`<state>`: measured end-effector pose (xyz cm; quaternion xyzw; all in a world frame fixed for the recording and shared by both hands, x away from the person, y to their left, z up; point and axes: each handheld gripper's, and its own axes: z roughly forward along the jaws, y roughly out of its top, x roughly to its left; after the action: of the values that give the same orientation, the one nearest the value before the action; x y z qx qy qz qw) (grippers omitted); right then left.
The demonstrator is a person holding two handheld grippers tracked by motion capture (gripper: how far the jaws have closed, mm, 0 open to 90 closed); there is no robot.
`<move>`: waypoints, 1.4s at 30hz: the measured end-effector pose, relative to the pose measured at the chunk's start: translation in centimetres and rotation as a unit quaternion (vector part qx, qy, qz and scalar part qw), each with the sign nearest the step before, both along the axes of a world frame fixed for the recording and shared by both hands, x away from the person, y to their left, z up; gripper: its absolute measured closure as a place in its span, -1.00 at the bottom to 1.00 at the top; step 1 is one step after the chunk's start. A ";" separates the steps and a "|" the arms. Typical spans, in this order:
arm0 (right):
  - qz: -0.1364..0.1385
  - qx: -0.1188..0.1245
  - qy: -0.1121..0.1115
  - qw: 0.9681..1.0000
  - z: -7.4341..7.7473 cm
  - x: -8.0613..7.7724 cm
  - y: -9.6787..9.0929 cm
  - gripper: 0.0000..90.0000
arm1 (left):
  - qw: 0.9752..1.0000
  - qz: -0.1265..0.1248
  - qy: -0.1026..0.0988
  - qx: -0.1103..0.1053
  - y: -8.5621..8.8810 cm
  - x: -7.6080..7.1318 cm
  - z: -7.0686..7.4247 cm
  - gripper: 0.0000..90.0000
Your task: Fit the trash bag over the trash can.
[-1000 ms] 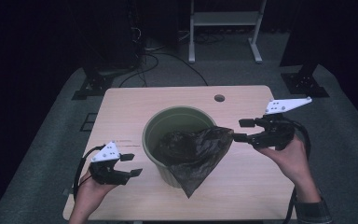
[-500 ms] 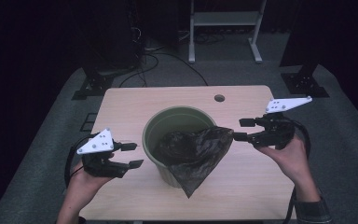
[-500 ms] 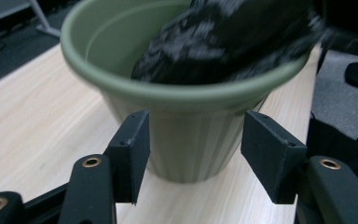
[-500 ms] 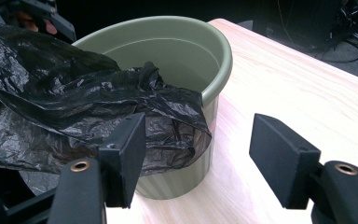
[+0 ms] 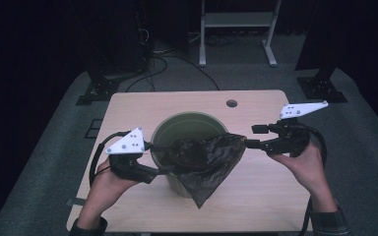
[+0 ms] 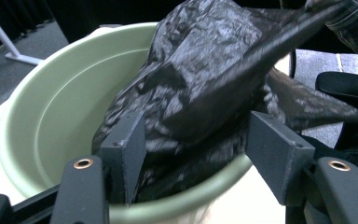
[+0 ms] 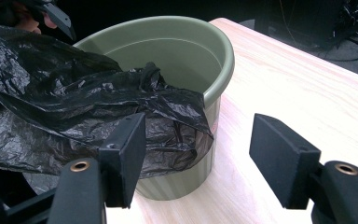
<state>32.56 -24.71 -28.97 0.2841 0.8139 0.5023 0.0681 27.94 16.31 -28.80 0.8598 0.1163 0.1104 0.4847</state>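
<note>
The bottom of the green bin (image 5: 187, 129) is hidden under the crumpled black plastic bag (image 5: 204, 157), and in the high view the bin's near wall is mostly covered where the bag hangs over the rim and down to a point above the table (image 5: 275, 196). The dim light leaves it unclear where the bag's mouth lies among the folds. In the left gripper view the bag's far end runs out of the top of the picture.

The bin stands upright in the middle of the table, with the bag partly inside it and partly draped over its near right side.

The left gripper (image 5: 163, 158) sits at the bin's left rim, its jaws about half apart and just opened a little; in the left gripper view (image 6: 196, 154) bag folds bulge between the pads, touching the left one, while the right pad stands clear, so nothing is clamped. The right gripper (image 5: 248, 137) is level at the bin's right side, jaws about half apart; in the right gripper view (image 7: 198, 161) the bag's edge lies against the left pad (image 7: 123, 156) and the gap holds nothing
</note>
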 end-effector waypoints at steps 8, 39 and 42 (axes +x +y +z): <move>0.000 0.002 0.001 1.000 0.0 0.0 -0.1 -0.23 | 0.999 -0.034 0.002 0.003 -2.5 1.0 0.1 0.13; 0.069 0.047 0.026 0.996 -0.8 -0.3 3.7 -0.16 | 0.997 0.066 -0.011 -0.046 2.5 4.5 1.5 0.99; 0.081 0.041 0.029 0.995 -1.1 -0.2 4.7 0.12 | 0.997 0.065 -0.010 -0.047 2.5 4.5 1.4 0.99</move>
<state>32.40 -20.02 -30.07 0.2343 0.8146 0.5305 -0.0080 32.42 18.85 -27.41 0.8257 0.1726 0.1447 0.5171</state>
